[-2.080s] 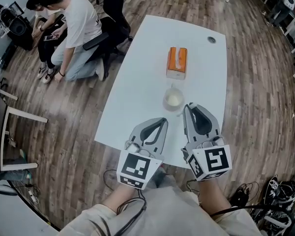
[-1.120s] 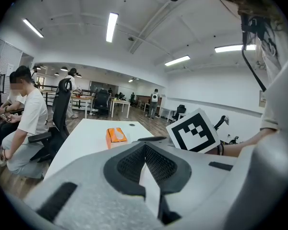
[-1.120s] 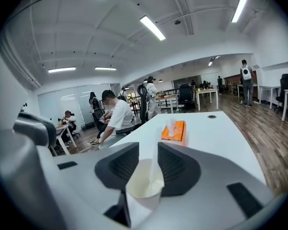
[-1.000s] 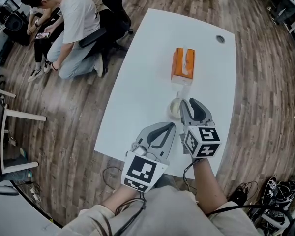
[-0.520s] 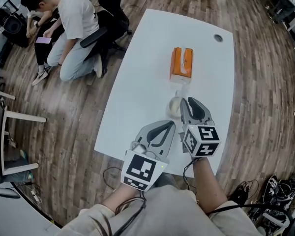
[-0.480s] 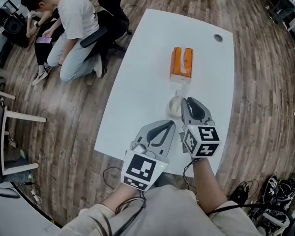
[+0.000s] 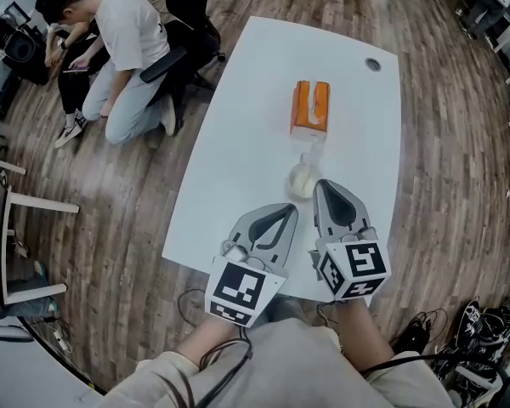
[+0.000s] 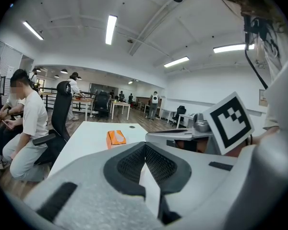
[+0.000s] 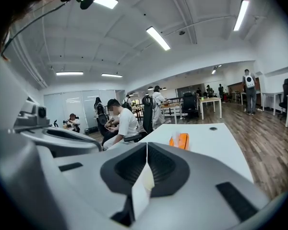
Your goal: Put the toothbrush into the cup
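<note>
A pale cup (image 7: 301, 179) stands on the white table (image 7: 238, 143), just short of an orange tissue box (image 7: 310, 107). A light, translucent toothbrush (image 7: 313, 151) sticks out of the cup and leans toward the box. My right gripper (image 7: 323, 185) is shut and empty, its tip just right of and behind the cup. The left gripper (image 7: 285, 209), also shut with nothing in it, sits closer to the table's near edge. In the left gripper view the jaws (image 8: 145, 145) meet, with the box (image 8: 116, 137) beyond. In the right gripper view the jaws (image 9: 147, 144) are closed, and the box (image 9: 180, 140) lies ahead.
A round cable hole (image 7: 372, 64) marks the table's far right corner. A seated person in a white shirt (image 7: 127, 41) and a black office chair (image 7: 187, 36) are off the table's far left side. Wooden floor surrounds the table.
My right gripper has drawn back from the cup toward me, and the toothbrush stays standing in the cup. The left gripper has barely moved.
</note>
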The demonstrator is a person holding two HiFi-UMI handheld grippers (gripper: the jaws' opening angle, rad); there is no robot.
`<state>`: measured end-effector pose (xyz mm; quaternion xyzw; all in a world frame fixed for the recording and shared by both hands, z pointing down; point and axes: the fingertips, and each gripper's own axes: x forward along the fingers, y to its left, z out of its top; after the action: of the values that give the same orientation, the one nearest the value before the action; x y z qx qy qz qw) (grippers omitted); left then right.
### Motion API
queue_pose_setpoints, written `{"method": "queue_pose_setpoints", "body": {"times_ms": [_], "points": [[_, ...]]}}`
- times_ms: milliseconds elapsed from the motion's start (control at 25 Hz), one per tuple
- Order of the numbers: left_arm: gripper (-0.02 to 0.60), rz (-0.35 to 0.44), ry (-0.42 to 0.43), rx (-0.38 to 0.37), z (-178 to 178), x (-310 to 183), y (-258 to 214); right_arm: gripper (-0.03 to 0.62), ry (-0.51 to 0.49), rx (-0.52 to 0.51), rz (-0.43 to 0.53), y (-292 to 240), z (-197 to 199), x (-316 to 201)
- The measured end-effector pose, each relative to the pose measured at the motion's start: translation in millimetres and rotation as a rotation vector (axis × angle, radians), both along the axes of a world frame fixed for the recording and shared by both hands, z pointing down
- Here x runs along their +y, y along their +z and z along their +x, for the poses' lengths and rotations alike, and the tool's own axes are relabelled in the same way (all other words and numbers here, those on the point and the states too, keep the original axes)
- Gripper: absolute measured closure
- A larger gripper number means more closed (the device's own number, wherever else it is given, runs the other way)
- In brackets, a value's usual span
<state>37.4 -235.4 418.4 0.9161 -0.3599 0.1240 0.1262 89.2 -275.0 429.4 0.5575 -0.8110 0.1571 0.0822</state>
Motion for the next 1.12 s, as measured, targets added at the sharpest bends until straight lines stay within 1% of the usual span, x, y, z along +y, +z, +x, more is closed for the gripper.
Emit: {"method": "queue_pose_setpoints", "body": {"times_ms": [280,480,720,1120], "points": [[0.572,0.004,0.001,0.001,0.1,5.3,-2.3,0.572,-0.062,0.011,0.032,-23.7,-14.6,37.9],[0.572,0.007,0.005,0.002,1.1,11.1,-3.6,0.576,-0.083,0.04,0.02,-24.4,-18.2,55.1],[0.572,0.008,0.005,0.006,-1.3,15.9,-5.6,0.576,-0.081,0.043,0.006,-20.1,-21.1,63.3],[0.572,0.016,0.013,0.006,0.0,22.9,-8.4,0.576,-0.073,0.044,0.021,-25.3,-19.7,67.4]]}}
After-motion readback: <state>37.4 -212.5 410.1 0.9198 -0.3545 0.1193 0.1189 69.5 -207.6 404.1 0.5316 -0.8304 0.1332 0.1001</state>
